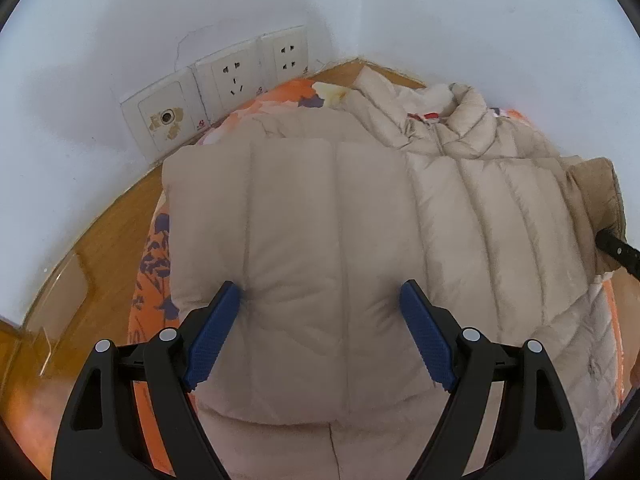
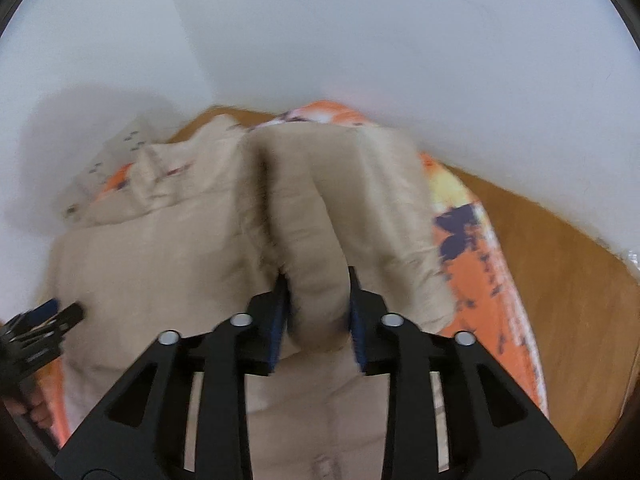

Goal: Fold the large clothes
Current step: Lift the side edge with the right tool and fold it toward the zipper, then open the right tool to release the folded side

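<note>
My right gripper [image 2: 316, 312] has its blue-padded fingers [image 2: 279, 320] clenched on a puffy fold of the beige down jacket [image 2: 160, 264], a thick roll of fabric bulging up between them; that view is motion-blurred. My left gripper [image 1: 320, 340] has its fingers [image 1: 214, 338] spread wide, gripping nothing, both blue pads resting against or just over a folded quilted panel of the same jacket [image 1: 312, 216]. The jacket lies spread over an orange floral bedsheet [image 1: 154, 264], its collar bunched toward the far corner. Beyond the bed's edge I see a wooden floor [image 1: 100, 240] and a white wall with a row of power outlets [image 1: 236, 76] low down.
</note>
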